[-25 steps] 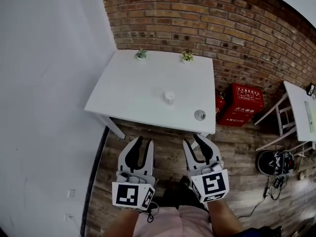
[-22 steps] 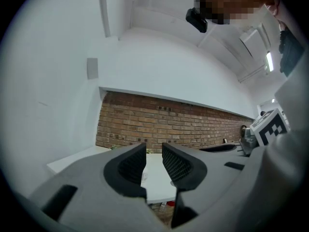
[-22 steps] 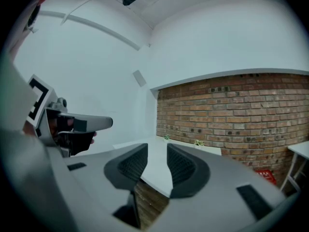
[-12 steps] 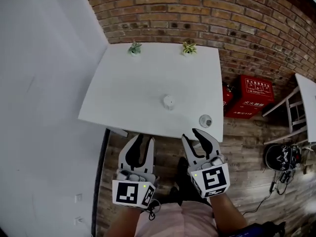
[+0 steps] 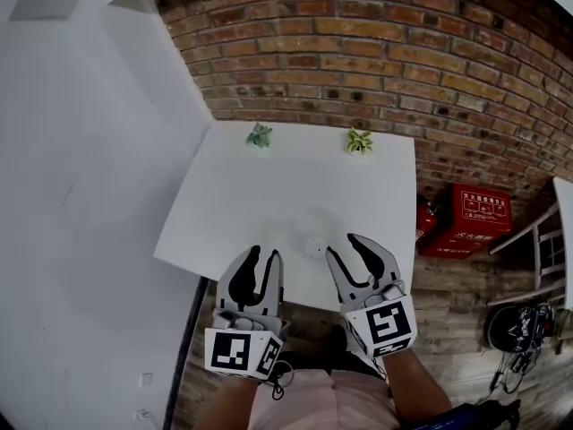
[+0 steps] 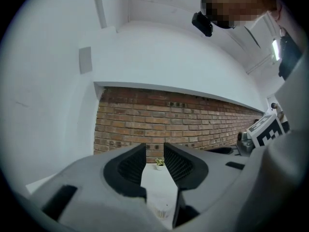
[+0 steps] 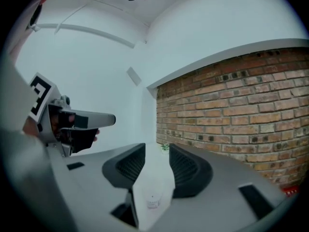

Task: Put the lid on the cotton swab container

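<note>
The cotton swab container (image 5: 314, 245), a small clear cup, stands near the front edge of the white table (image 5: 269, 186). In the left gripper view the container (image 6: 161, 210) is low between the jaws, with swab tips showing. My left gripper (image 5: 261, 258) is open and empty, just left of it. My right gripper (image 5: 349, 251) is open and empty too, just right of it; its jaws have just been opening. A small clear round piece, apparently the lid (image 7: 153, 201), lies on the table ahead of the right jaws. In the head view the right gripper hides it.
Two small potted plants (image 5: 260, 135) (image 5: 360, 141) stand at the table's far edge against the brick wall. A red fire-equipment box (image 5: 474, 218) sits on the floor to the right, with a white chair (image 5: 548, 256) and dark gear (image 5: 519, 325) beyond it. A white wall runs along the left.
Both grippers have come forward from over the floor to over the table's front edge. The container now sits between them, and the lid has slipped out of sight behind the right gripper.
</note>
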`<action>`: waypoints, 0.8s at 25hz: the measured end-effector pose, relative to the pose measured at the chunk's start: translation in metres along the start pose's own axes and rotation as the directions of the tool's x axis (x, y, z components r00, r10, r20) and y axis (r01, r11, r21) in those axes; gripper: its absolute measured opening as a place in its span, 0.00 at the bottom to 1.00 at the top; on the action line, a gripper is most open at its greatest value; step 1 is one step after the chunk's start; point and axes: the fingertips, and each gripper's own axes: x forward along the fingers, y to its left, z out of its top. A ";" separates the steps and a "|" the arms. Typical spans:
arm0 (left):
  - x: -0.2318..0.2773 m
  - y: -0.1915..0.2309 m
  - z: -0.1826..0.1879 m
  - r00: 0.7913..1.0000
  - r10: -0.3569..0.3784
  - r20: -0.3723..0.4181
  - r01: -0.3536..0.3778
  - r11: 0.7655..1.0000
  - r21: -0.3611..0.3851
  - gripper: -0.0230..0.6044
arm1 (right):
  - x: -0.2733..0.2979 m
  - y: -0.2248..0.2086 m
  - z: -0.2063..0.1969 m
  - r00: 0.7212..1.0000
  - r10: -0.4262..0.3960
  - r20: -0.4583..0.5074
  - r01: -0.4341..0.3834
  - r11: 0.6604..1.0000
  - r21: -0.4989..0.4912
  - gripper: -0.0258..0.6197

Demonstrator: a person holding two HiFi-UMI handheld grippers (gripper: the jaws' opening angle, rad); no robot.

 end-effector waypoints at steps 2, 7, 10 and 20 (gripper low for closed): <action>0.010 0.008 0.001 1.000 0.012 0.000 -0.012 1.000 0.000 0.23 | 0.011 -0.004 0.003 1.000 0.018 0.005 -0.018 1.000 -0.007 0.30; 0.026 0.027 -0.014 0.999 0.022 -0.039 -0.023 0.999 -0.031 0.25 | 0.033 0.004 -0.007 0.996 0.080 -0.037 -0.080 0.997 0.006 0.36; 0.036 0.034 -0.034 0.996 0.004 -0.090 -0.011 0.997 -0.077 0.25 | 0.042 0.009 -0.027 0.990 0.101 -0.099 -0.098 0.995 0.026 0.37; 0.056 0.043 -0.141 0.962 -0.140 -0.235 0.082 0.967 -0.242 0.32 | 0.067 0.024 -0.136 0.943 0.097 -0.317 -0.077 0.994 0.074 0.44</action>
